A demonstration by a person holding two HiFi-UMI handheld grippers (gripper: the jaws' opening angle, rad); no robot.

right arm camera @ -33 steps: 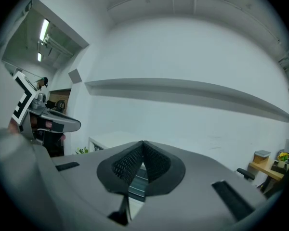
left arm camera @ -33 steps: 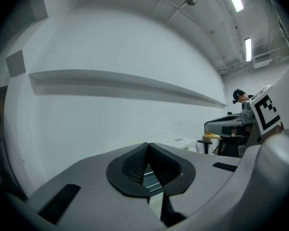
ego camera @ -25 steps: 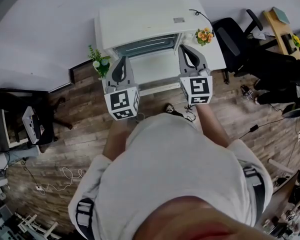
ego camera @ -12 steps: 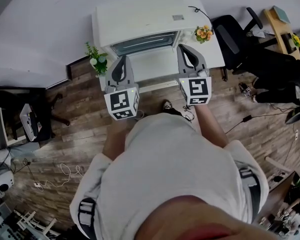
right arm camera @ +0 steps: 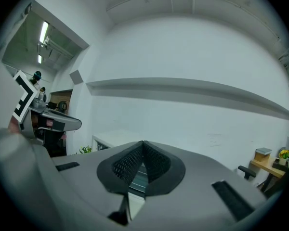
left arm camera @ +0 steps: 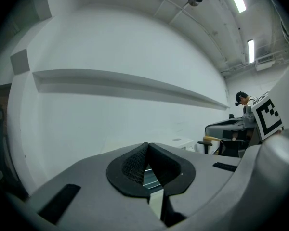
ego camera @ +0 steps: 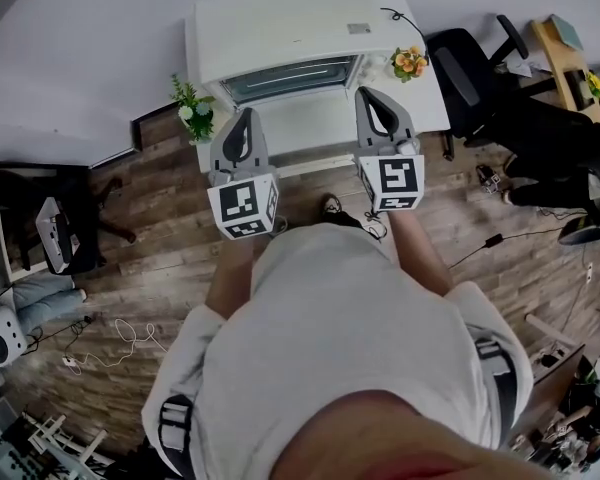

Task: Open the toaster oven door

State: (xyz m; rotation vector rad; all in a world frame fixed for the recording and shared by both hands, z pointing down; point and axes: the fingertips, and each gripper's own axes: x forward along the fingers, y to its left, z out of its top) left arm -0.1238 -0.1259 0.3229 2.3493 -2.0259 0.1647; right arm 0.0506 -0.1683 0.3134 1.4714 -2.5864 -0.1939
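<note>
A white toaster oven (ego camera: 290, 33) stands at the back of a white table (ego camera: 320, 133), against the wall. Its glass-fronted door (ego camera: 290, 76) faces me and looks shut. My left gripper (ego camera: 243, 114) hovers over the table's left front part, pointing at the oven, a little short of it. My right gripper (ego camera: 366, 94) hangs level on the right, its tip near the door's right end. Both are shut with nothing between the fingers. In the left gripper view the left gripper (left arm camera: 147, 146) has its tips together; the right gripper (right arm camera: 143, 143) shows the same, with the oven (right arm camera: 111, 139) behind.
A small green plant with white flowers (ego camera: 193, 114) stands at the table's left corner, and orange flowers (ego camera: 408, 63) at the right. A black office chair (ego camera: 470, 78) stands right of the table. Cables lie on the wooden floor (ego camera: 130, 268).
The head view has shifted slightly, so the oven sits a little higher in the picture. Both grippers hold their place and stay shut.
</note>
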